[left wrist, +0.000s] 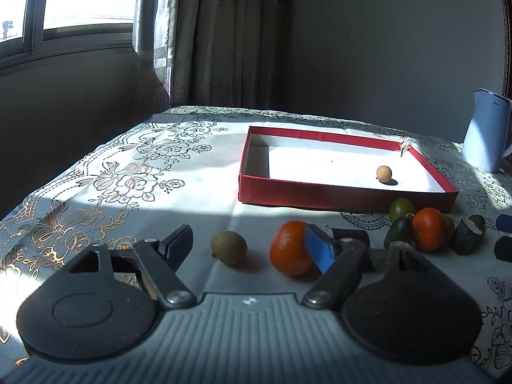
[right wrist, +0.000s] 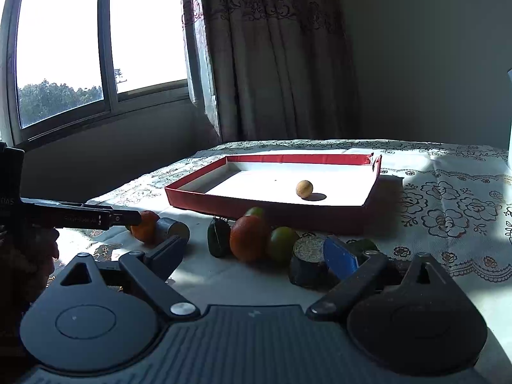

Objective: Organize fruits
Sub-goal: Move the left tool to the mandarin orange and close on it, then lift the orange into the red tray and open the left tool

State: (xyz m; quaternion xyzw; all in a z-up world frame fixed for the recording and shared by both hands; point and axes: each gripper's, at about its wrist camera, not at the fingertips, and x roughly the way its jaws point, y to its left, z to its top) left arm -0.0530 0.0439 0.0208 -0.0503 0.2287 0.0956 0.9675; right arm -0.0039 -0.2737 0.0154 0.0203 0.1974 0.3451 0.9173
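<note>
A red tray (left wrist: 320,193) with a white floor holds one small tan round fruit (left wrist: 383,173); it shows in the right wrist view too (right wrist: 256,206), with the fruit (right wrist: 304,188). My left gripper (left wrist: 249,246) is open low over the table, with a brown kiwi (left wrist: 229,247) and an orange (left wrist: 289,248) between its fingers. A cluster sits right of it: an orange (left wrist: 428,228), green fruits (left wrist: 401,208) and a dark cut piece (left wrist: 468,236). My right gripper (right wrist: 256,252) is open in front of that cluster (right wrist: 249,238), its blue pad beside the dark cut piece (right wrist: 308,264).
A floral tablecloth (left wrist: 134,179) covers the table. A pale blue kettle (left wrist: 486,129) stands at the back right. A window and curtains are behind. The left gripper's arm (right wrist: 80,217) shows at the left of the right wrist view, by another orange (right wrist: 145,225).
</note>
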